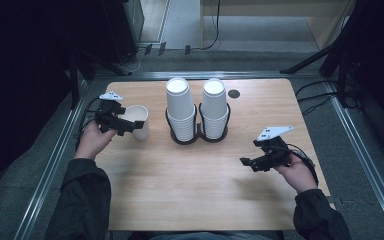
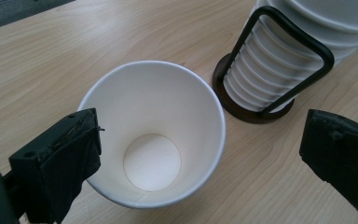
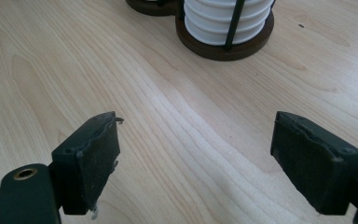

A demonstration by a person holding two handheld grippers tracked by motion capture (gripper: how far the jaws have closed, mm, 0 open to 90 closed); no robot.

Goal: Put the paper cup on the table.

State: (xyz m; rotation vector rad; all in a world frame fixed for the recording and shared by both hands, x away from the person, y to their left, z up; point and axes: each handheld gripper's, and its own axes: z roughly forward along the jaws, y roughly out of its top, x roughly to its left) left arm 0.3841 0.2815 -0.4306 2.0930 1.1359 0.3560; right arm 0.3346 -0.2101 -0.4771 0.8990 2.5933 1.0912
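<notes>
The wooden surface (image 1: 200, 175) spreads pale and wide across the high view, a small dark round spot (image 1: 234, 93) near its far edge; at the middle of the far half stands a dark double cup holder (image 1: 198, 134), its two wire loops each wrapped around a tall stack of white paper cups, the left stack (image 1: 180, 107) and the right stack (image 1: 214, 106) side by side and touching the holder's base; the person's dark sleeves come in from the bottom corners. Over on the left, a single white paper cup (image 1: 139, 121) stands upright on the surface, just beside the holder and apart from it; from the left gripper view it sits mouth up, empty, its round bottom plain to see (image 2: 152, 135). The left tool (image 1: 126, 121) is right at that cup, jaws spread wide, one close by the near rim, the other well off to the side, nothing pinched between them. The right tool (image 1: 247, 162) hangs over bare wood at the right, well apart from the stacks; jaws gaping there too, holding nothing.
</notes>
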